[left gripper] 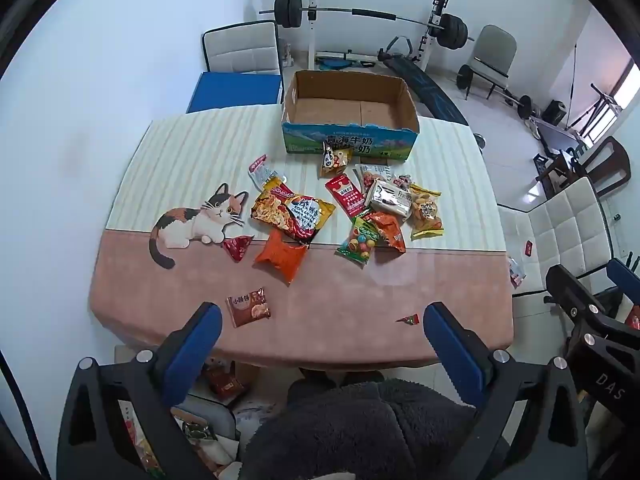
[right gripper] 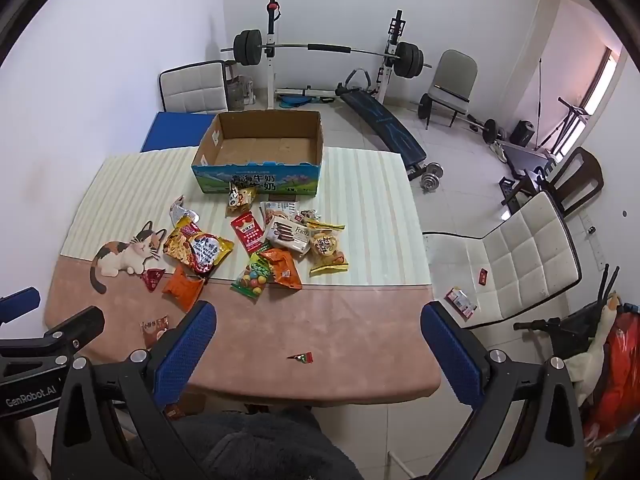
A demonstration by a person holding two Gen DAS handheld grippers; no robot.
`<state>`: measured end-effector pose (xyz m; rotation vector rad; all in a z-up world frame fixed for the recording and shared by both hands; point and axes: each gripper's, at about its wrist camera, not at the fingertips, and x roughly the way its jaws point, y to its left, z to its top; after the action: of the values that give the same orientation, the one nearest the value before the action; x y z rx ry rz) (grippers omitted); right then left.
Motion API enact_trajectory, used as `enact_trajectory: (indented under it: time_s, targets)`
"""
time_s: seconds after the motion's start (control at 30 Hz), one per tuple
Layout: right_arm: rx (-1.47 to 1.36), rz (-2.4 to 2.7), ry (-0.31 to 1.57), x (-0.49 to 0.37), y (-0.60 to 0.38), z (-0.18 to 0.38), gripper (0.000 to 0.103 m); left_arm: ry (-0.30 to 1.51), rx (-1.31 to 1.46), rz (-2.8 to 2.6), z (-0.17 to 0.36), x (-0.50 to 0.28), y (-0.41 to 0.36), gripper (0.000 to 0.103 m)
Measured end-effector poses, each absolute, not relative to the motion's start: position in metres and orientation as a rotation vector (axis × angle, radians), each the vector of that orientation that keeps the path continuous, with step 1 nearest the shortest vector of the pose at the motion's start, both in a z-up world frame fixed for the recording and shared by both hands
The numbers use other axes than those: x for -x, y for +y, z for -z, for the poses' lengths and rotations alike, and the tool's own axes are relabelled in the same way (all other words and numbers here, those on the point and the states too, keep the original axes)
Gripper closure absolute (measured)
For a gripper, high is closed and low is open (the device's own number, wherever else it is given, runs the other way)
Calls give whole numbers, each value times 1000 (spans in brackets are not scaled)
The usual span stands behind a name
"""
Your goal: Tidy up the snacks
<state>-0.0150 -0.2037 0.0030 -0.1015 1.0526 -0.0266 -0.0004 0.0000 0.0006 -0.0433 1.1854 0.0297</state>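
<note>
An open, empty cardboard box [left gripper: 348,110] [right gripper: 262,148] stands at the table's far side. In front of it lies a loose pile of snack packets, among them a large noodle bag [left gripper: 290,210] [right gripper: 198,250], an orange packet [left gripper: 282,258] [right gripper: 182,286], a candy bag [left gripper: 358,240] [right gripper: 252,278] and a yellow cookie bag [left gripper: 426,210] [right gripper: 326,246]. A small brown biscuit packet [left gripper: 249,306] [right gripper: 154,330] lies near the front edge. My left gripper [left gripper: 320,320] is open and empty above the front edge. My right gripper [right gripper: 318,320] is open and empty too.
The table has a pink and striped cloth with a cat picture [left gripper: 192,220]. A tiny red wrapper [left gripper: 408,319] [right gripper: 301,357] lies near the front. A white chair [right gripper: 516,264] holding small packets stands on the right. Weight bench and barbell [right gripper: 320,50] stand behind.
</note>
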Motion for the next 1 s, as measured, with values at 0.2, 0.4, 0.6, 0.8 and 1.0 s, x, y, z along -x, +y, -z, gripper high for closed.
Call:
enact_trajectory:
  time_s: [0.2,0.4,0.6,0.8,1.0]
  targets:
    - [103,26,1047,18,-202,-4,0,1178,51,-23,-6,1,1,0]
    - [104,25,1046,23,-199,-5,0,1169,52,-22,-10,3,4,0]
    - [105,25,1044,25,-199,-7,0,1165,57,-22,-10,11,2,0]
    - [93,34,1044,33,-200,-12,0,1166,55,-19,-9,19,1,0]
    - [82,39,1046,37,-206,-10,0,1171,56,-10,-6,22,-2,0]
